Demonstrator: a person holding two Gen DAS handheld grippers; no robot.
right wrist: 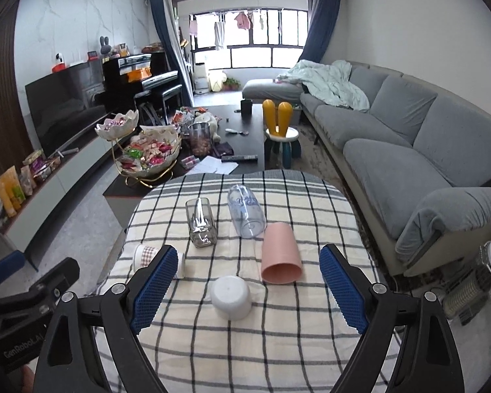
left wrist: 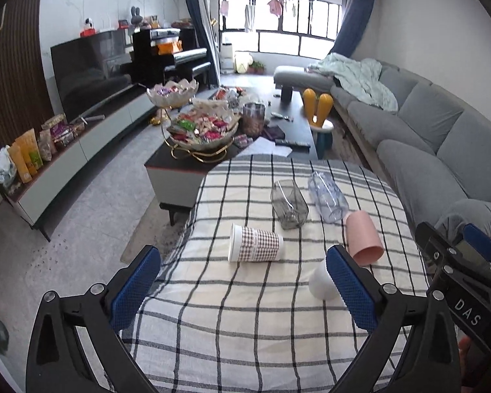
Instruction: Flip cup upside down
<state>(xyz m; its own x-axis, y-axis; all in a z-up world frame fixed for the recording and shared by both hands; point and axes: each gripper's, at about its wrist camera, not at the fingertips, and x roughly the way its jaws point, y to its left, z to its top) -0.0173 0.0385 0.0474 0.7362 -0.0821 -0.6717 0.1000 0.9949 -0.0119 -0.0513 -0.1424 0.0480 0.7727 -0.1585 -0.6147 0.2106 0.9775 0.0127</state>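
Observation:
Several cups rest on a checked tablecloth [right wrist: 245,344]. A white cup [right wrist: 230,296] stands upside down, nearest me; it also shows in the left wrist view [left wrist: 320,283], partly behind a finger. A pink cup [right wrist: 281,253] [left wrist: 365,237], a checked paper cup [left wrist: 255,243] [right wrist: 147,255], a grey square glass [left wrist: 289,204] [right wrist: 201,222] and a clear blue-tinted cup [left wrist: 327,198] [right wrist: 245,211] lie on their sides. My left gripper [left wrist: 242,291] is open and empty, short of the paper cup. My right gripper [right wrist: 245,290] is open and empty, its fingers either side of the white cup.
A dark coffee table [right wrist: 245,124] with tiered snack bowls [right wrist: 147,154] stands beyond the cloth. A grey sofa [right wrist: 392,137] runs along the right. A TV cabinet [left wrist: 81,150] is on the left. A yellow-eared stool [right wrist: 281,137] stands near the sofa.

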